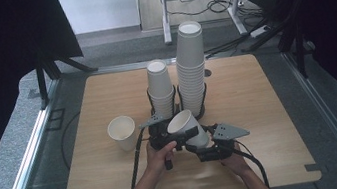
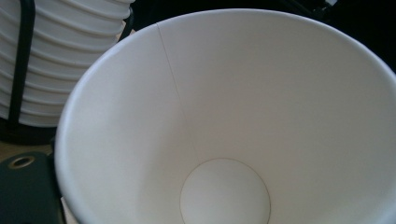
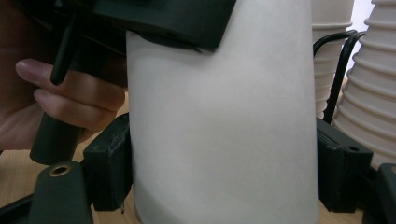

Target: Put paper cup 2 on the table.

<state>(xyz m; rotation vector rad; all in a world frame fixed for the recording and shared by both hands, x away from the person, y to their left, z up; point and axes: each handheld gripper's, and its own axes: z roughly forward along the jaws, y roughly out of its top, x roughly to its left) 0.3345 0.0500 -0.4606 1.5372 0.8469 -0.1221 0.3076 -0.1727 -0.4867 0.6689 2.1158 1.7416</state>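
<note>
Loose cup (image 1: 122,130) stands upright on the table (image 1: 257,91), left of both hands, well apart from them, mouth up.

Left tool (image 1: 183,137): jaws set at the rim of the held cup (image 1: 186,127). The left gripper view looks straight down into the cup's (image 2: 224,116) mouth to its base; a dark jaw sits at the rim's lower left. Whether the pads actually press, can't tell.

Held cup sits mid-table, just in front of the two racks, tilted, mouth up and to the left, base towards the right hand. Long axis runs along that diagonal.

Right tool (image 1: 205,145): closed on the cup's lower body. The right gripper view has a black jaw pressed on each side of the cup wall (image 3: 224,121), with the left tool clamped over the top edge.

Behind, touching range: short stack (image 1: 161,88), then tall stack (image 1: 191,68), each in a black wire rack.

Judgement: the next move turns on the mouth pointing left, so any pull-off goes left along the axis. Room is open left and towards the near edge; the racks block straight ahead.
</note>
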